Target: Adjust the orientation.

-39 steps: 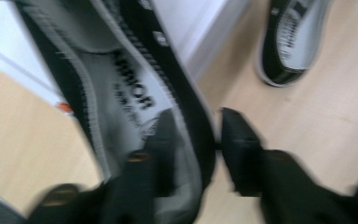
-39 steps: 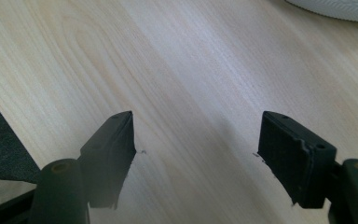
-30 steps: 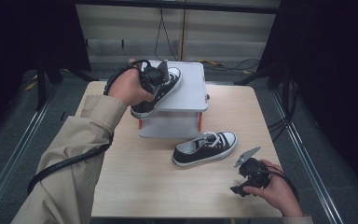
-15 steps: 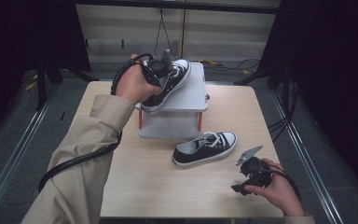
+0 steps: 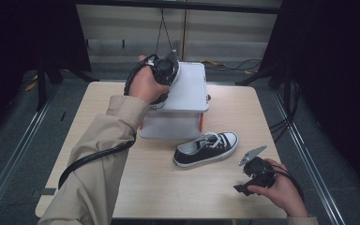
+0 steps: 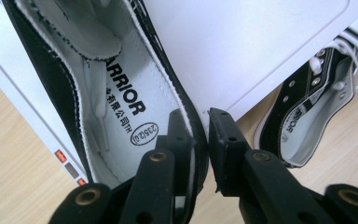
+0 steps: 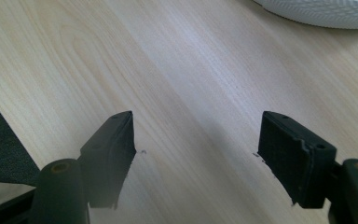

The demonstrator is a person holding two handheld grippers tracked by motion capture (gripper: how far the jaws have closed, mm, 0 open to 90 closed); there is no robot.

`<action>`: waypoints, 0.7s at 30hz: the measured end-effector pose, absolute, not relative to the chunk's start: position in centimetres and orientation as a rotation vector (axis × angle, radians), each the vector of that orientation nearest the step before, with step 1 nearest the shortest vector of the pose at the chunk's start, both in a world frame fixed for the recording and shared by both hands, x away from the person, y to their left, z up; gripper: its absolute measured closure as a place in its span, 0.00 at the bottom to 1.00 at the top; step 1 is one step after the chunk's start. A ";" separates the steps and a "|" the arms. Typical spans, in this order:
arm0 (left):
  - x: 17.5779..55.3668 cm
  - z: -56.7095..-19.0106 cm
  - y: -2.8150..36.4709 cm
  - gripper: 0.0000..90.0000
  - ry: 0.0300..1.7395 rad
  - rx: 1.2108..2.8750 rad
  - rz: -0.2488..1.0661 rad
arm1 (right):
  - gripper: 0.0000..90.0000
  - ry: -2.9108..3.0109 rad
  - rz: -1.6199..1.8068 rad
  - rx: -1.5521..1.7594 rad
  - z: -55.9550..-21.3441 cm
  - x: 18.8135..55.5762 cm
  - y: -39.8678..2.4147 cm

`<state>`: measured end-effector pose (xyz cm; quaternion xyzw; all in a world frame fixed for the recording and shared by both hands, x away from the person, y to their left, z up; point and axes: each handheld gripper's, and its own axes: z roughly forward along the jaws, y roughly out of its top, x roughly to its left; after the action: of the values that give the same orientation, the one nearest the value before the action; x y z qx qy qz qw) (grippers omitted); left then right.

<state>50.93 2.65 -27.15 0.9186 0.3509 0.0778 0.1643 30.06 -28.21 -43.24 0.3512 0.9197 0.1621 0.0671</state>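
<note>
Nearest to us, at the table's [image 5: 136, 187] front right corner, our right gripper [image 5: 255, 174] rests low in the hand, jaws spread wide with nothing between them; in the right gripper view its two black pads [image 7: 112, 140] stand well apart over bare wood, with a white ribbed shoe sole [image 7: 326, 11] at the top edge. Next, toward the middle of the table, we list one black shoe [image 5: 207, 148] with white laces and a white sole, lying on its sole on the wood, toe to the right, just in front of the white stand [image 5: 190, 93]. Farther back, the stand has a flat white top and orange marks on its legs. At its rear left corner we hold our left gripper [image 5: 165, 70], a cable [image 5: 91, 159] trailing along the sleeve [image 5: 98, 173]. In the left gripper view its jaws pinch the side wall of a second black shoe [image 6: 121, 88], one pad [image 6: 179, 133] inside the opening and the other outside; the jaws have just been easing open slightly, the wall between them. This shoe rests on the stand's top, its white insole with printed lettering facing the camera. Beyond the table, grey floor [image 5: 243, 61].
</note>
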 end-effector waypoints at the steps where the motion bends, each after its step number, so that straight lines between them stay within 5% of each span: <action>1: 50.9 -27.1 2.8 0.86 0.964 2.634 0.233 | 0.30 2.772 0.488 1.065 -43.3 30.0 -28.1; 5: 50.6 -26.8 3.2 0.64 0.864 2.669 0.256 | 0.30 2.783 0.484 1.048 -43.4 30.0 -28.0; 10: 50.5 -26.7 3.8 0.54 0.769 2.726 0.233 | 0.30 2.787 0.481 1.049 -43.5 29.9 -27.8; 13: 50.3 -27.0 3.6 0.53 0.680 2.784 0.275 | 0.30 2.785 0.478 1.053 -43.5 29.9 -27.8; 15: 50.2 -27.1 3.4 0.62 0.616 2.837 0.340 | 0.30 2.790 0.471 1.058 -43.6 29.9 -27.7; 21: 50.2 -27.0 3.0 0.73 0.663 2.843 0.307 | 0.30 2.791 0.474 1.058 -43.7 29.9 -27.8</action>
<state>50.21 3.00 -26.98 0.9634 0.2247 0.1041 0.1029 29.93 -27.79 -43.66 0.3495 0.9218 0.1566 0.0596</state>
